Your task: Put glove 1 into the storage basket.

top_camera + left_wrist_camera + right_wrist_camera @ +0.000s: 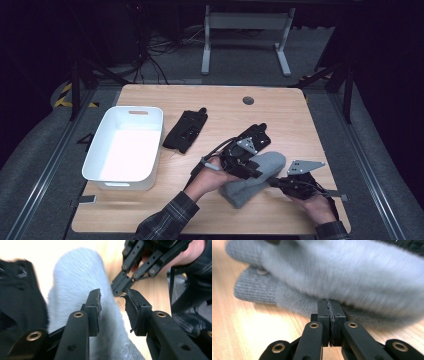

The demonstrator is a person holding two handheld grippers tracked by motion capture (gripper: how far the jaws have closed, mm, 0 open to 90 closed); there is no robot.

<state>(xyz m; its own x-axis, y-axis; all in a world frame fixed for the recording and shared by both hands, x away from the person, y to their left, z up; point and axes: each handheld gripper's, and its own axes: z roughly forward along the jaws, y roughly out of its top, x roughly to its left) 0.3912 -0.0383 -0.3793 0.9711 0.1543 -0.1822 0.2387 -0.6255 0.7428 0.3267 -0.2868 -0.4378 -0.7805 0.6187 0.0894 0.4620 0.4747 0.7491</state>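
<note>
Grey sock (pixel 260 176) under parted left hand-held gripper (pixel 112 302); right hand-held gripper (pixel 329 302) closed, touching sock.

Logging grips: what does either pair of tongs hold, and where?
The right tongs look shut at the grey sock's edge; a pinch cannot be told. The left tongs stand open, holding nothing.

Left gripper (pixel 113 302) looks down its two black jaws, which stand apart with a gap and nothing pinched; the grey fleecy glove (pixel 80 275) lies just beyond and beneath them on the wooden table (pixel 150 290). Black fabric item (pixel 20 297) at left, blurred. Right gripper (pixel 118 291), jaws together, comes in from upper right, tip near the glove's edge.
</note>
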